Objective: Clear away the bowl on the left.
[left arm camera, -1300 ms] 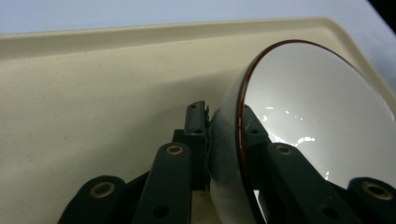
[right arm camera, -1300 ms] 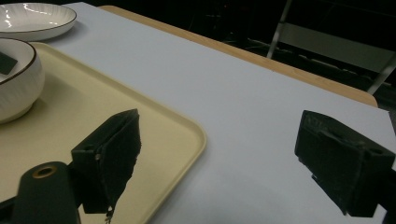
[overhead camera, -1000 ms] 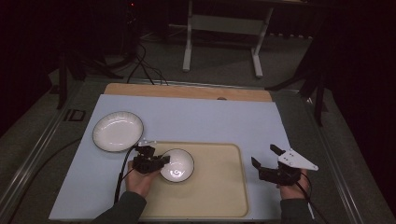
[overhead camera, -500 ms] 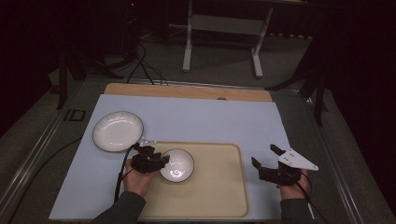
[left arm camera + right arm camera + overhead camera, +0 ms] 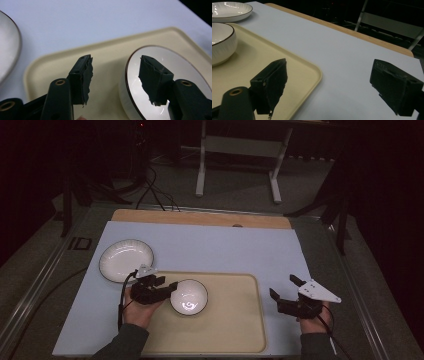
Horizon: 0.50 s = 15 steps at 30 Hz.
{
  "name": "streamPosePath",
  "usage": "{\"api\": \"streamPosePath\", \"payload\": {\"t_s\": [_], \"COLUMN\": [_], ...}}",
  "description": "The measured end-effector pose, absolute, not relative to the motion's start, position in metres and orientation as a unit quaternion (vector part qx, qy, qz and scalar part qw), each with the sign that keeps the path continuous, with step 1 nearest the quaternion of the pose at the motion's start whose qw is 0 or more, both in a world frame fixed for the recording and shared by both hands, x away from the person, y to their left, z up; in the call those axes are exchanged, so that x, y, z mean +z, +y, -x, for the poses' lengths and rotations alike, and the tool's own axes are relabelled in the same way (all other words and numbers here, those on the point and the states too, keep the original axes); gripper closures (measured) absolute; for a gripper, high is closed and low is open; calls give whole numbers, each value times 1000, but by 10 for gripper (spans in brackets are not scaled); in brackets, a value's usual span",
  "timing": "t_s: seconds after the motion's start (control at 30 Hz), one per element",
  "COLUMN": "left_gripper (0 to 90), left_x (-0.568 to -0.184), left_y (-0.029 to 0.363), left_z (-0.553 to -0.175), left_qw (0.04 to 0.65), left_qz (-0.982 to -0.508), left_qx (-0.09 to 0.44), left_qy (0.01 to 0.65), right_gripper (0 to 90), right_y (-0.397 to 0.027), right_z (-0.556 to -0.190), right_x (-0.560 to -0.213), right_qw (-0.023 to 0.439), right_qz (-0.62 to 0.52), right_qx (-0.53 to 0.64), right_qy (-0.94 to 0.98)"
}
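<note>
Bowl: we see the white bowl with its dark rim sitting upright on the left part of the cream tray, so we judge its placing done.
Left gripper: our left gripper sits at the bowl's left rim; its jaws have just been opening, and in the left gripper view they straddle the rim, one pad over the inside and one outside, with a clear gap on either side, so nothing is pinched.
Plate: the white plate lies on the pale blue mat just beyond the tray's left far corner, untouched; we judge it the likely piece left to move.
Right gripper: our right gripper hovers wide open and empty beside the tray's right edge.
Progress: roughly half, one dish set, one waiting.
</note>
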<state>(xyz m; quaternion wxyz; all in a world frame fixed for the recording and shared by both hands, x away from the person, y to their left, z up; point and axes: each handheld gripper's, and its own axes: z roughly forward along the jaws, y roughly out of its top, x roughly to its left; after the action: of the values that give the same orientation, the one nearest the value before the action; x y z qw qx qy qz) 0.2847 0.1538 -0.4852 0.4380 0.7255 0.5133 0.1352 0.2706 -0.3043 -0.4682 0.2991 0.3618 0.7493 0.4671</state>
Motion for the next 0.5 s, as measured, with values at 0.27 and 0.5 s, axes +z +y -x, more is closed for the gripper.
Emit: {"api": "streamPosePath", "payload": {"t_s": [0.27, 0.5], "left_gripper": [410, 374], "left_x": [-471, -460], "left_y": [170, 184], "left_z": [-278, -269], "left_qw": [449, 436], "left_qz": [-707, -706], "left_qx": [172, 221], "left_qy": [518, 512], "right_gripper": [140, 140], "right_y": [-305, -305], "right_z": [-271, -271], "right_x": [-468, -468], "right_qw": [299, 300], "right_qz": [-363, -363], "right_qx": [469, 469], "right_qy": [748, 747]}}
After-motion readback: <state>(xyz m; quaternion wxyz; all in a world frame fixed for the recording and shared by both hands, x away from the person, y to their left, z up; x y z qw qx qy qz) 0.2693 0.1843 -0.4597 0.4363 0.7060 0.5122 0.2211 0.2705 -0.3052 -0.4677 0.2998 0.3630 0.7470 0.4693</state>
